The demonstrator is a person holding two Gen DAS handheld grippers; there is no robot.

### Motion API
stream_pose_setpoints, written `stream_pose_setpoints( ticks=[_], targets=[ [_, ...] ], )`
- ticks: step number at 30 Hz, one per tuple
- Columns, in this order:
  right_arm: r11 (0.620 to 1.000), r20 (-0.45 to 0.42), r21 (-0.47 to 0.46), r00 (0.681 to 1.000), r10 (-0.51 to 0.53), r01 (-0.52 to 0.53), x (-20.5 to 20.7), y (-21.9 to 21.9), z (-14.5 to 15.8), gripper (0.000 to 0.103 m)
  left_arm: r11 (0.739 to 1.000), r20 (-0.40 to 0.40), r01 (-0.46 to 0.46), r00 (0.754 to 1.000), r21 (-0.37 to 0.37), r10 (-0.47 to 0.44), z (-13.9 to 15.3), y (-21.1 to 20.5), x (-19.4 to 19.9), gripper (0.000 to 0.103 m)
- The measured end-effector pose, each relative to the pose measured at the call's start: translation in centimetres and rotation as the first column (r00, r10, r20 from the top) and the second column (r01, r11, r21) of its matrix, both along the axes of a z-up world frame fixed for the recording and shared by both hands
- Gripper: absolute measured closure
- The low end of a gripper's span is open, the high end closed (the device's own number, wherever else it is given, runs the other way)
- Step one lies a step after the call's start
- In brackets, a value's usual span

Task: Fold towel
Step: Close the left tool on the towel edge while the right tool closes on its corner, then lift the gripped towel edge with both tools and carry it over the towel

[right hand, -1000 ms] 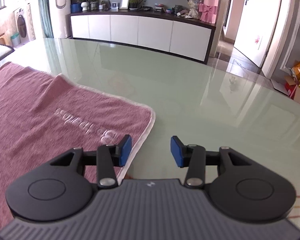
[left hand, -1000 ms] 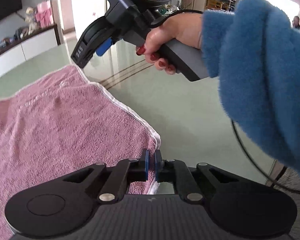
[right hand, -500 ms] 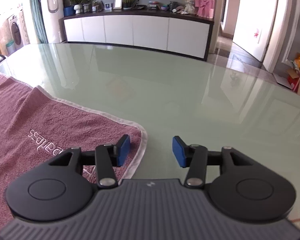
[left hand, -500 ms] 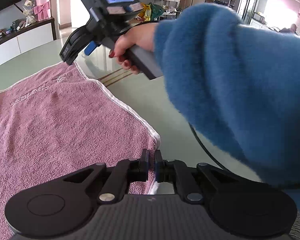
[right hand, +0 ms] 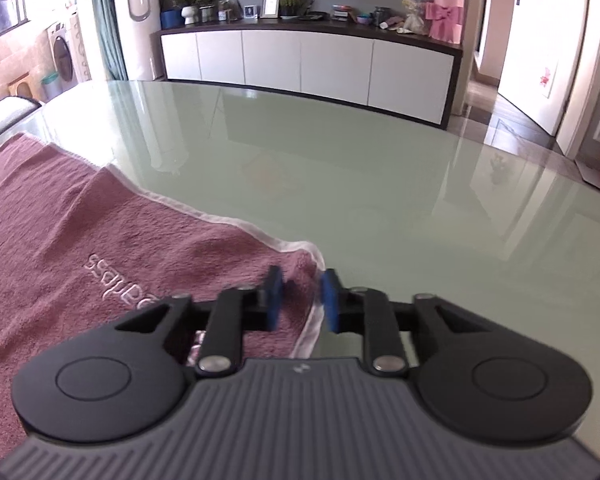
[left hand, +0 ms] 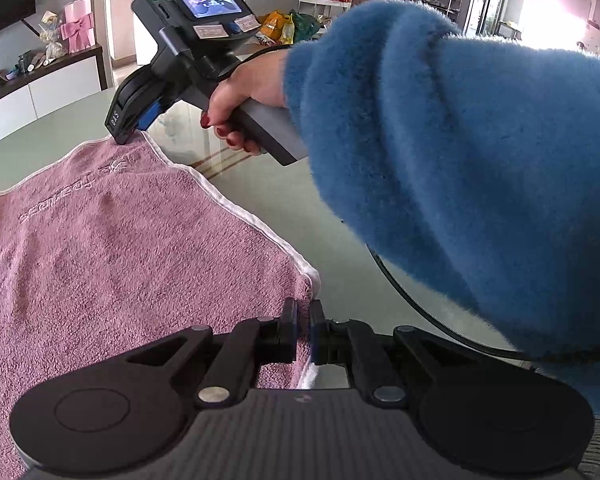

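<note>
A pink towel with a white hem lies spread on the glass table. My left gripper is shut on the towel's near right corner, and the hem runs between its pads. Held by a hand in a fuzzy blue sleeve, my right gripper rests its tip on the far right corner. In the right wrist view the jaws of the right gripper are closing. That corner of the towel is bunched up between the blue pads.
The pale green glass table stretches ahead and to the right of the towel. A white sideboard stands beyond its far edge. A black cable hangs from the sleeve over the table by my left gripper.
The right gripper came down onto the towel's far corner, and its jaws drew together from wide apart, gathering the corner. The left gripper kept its grip on the near corner.
</note>
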State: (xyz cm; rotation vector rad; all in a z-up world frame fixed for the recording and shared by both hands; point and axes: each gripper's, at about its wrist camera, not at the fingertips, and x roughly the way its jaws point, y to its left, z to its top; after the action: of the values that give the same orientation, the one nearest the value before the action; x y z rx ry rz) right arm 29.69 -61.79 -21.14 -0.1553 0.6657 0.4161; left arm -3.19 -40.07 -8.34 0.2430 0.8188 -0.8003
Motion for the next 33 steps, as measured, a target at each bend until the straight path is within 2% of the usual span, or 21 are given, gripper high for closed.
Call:
stream_pose_setpoints(
  ticks=[3, 10, 17, 26, 30, 31, 32, 33],
  targets=[
    [1.000, -0.009, 0.002, 1.000, -0.014, 0.014, 0.0, 0.4, 0.1, 0.096, 1.000, -0.011, 0.003, 1.000, -0.007, -0.003, 0.3, 0.2, -0.9, 0.097],
    [0.997, 0.012, -0.046, 0.998, -0.068, 0.068, -0.4, 1.6, 0.8, 0.098, 0.999, -0.052, 0.008, 0.999, -0.039, -0.010, 1.2, 0.9, -2.9, 0.098],
    [0.995, 0.058, -0.044, 0.995, -0.083, 0.085, -1.3, 2.1, 2.7, 0.098, 0.998, -0.014, 0.012, 1.000, -0.061, -0.012, 3.5, 2.4, -6.5, 0.098],
    [0.995, 0.092, -0.055, 0.993, -0.080, 0.085, -1.3, 4.7, 5.9, 0.098, 0.996, 0.034, -0.028, 0.999, -0.079, 0.031, 7.1, 6.9, -10.8, 0.098],
    [0.995, 0.113, -0.058, 0.991, -0.074, 0.081, -1.4, 6.4, 7.2, 0.098, 0.993, 0.039, -0.070, 0.997, -0.095, 0.074, 9.4, 9.7, -9.9, 0.098],
    [0.995, 0.118, -0.058, 0.990, -0.073, 0.080, -1.4, 6.9, 7.5, 0.098, 0.992, 0.038, -0.076, 0.996, -0.099, 0.080, 7.6, 9.3, -7.7, 0.098],
    [0.995, 0.123, -0.057, 0.990, -0.072, 0.080, -1.5, 7.3, 7.8, 0.098, 0.990, 0.039, -0.088, 0.995, -0.106, 0.092, 7.1, 9.3, -7.2, 0.098],
    [0.995, 0.129, -0.054, 0.989, -0.071, 0.078, -1.5, 7.7, 8.1, 0.098, 0.989, 0.040, -0.097, 0.994, -0.113, 0.102, 6.2, 9.2, -4.6, 0.098]
  ],
)
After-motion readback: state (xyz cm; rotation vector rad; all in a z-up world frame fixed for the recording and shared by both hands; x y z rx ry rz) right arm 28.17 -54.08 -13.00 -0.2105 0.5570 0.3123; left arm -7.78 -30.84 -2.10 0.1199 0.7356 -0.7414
